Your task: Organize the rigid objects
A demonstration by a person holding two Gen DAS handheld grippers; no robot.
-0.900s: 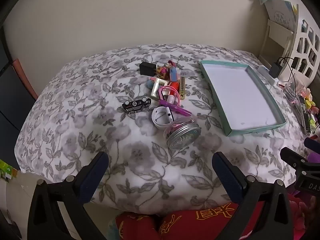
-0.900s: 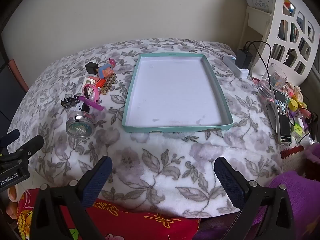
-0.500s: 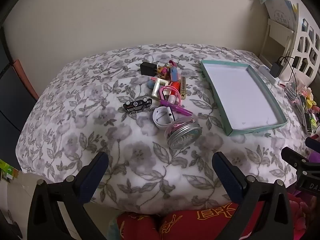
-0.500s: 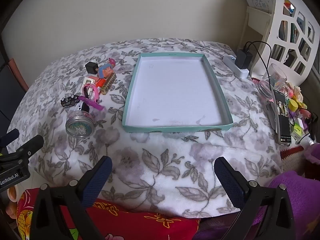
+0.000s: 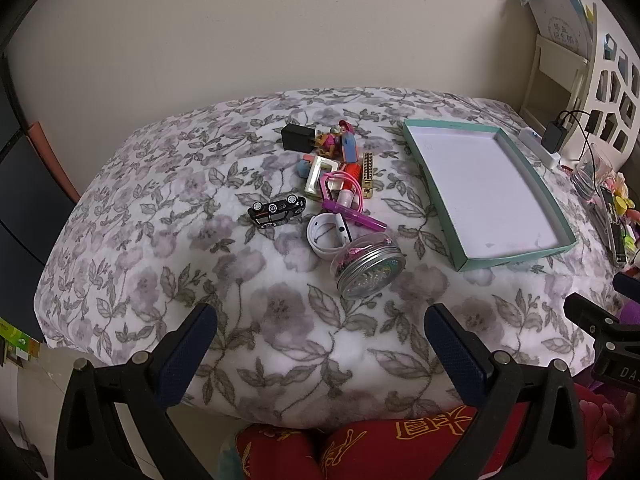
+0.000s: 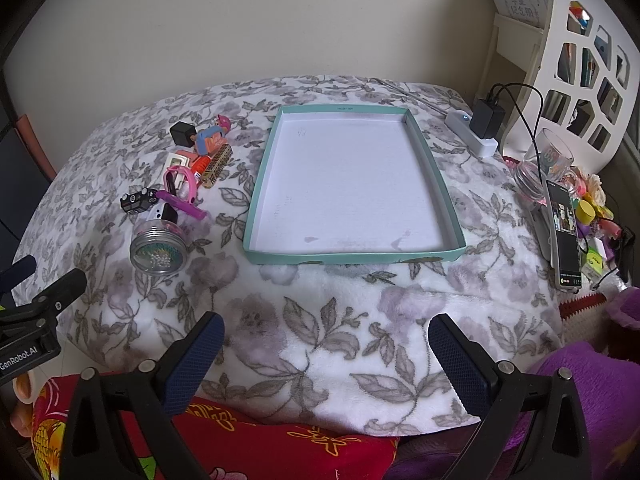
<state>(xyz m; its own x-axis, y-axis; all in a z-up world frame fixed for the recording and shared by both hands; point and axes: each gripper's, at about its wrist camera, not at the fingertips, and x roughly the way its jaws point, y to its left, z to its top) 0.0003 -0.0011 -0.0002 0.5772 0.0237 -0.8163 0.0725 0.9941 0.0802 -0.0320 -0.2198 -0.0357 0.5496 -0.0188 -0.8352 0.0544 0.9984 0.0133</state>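
Note:
A pile of small rigid things lies on the floral blanket: a silver-lidded jar point(image 5: 370, 270) point(image 6: 159, 247), a black toy car point(image 5: 277, 210) point(image 6: 139, 200), a white ring point(image 5: 329, 233), a purple pen point(image 5: 354, 216), a black cube point(image 5: 297, 137) point(image 6: 183, 133), a gold bar point(image 5: 367, 174) and a toy figure point(image 5: 338, 140). An empty teal-rimmed tray point(image 5: 516, 257) point(image 6: 352, 257) lies right of the pile. My left gripper point(image 5: 320, 330) is open and empty, near the blanket's front edge before the jar. My right gripper point(image 6: 326, 340) is open and empty before the tray.
A power strip with a black charger point(image 6: 484, 120), a glass jar point(image 6: 528, 178), a phone point(image 6: 564, 232) and small clutter stand at the right. A white shelf point(image 6: 580, 60) rises behind them. A red cushion point(image 5: 400, 448) lies below the front edge.
Both views have shifted only slightly; the objects and both open grippers stay where they were.

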